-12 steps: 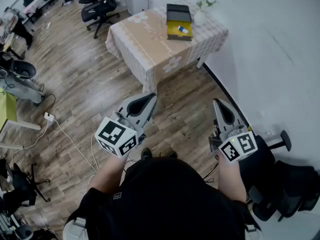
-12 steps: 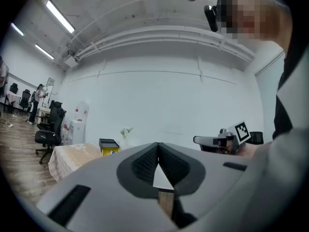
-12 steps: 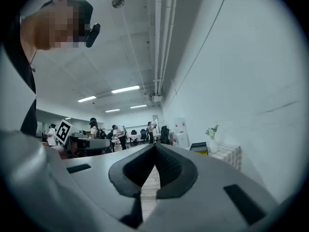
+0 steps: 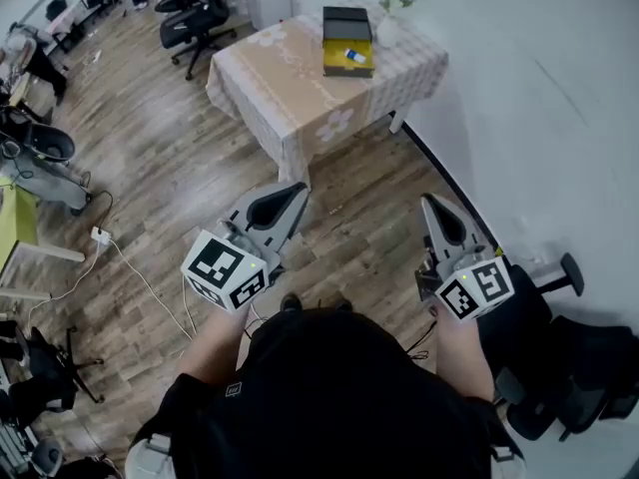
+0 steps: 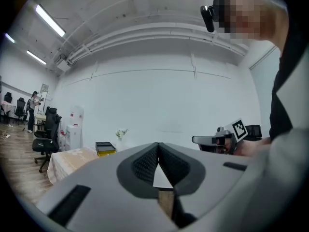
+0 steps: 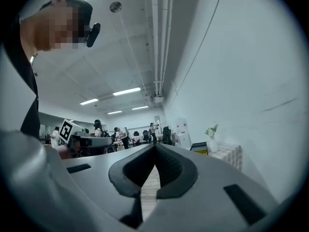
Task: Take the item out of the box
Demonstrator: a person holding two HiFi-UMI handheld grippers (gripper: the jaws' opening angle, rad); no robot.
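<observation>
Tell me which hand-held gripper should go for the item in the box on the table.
Left, narrowly. The left hand-held gripper and right hand-held gripper are both shut, empty and far from the box; the left looks slightly nearer it.

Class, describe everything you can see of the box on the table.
The box is yellow, with what looks like a dark lid standing open behind it. A small white and blue item lies inside. It sits flat at the far end of the cloth-covered table, beside a vase of flowers.
</observation>
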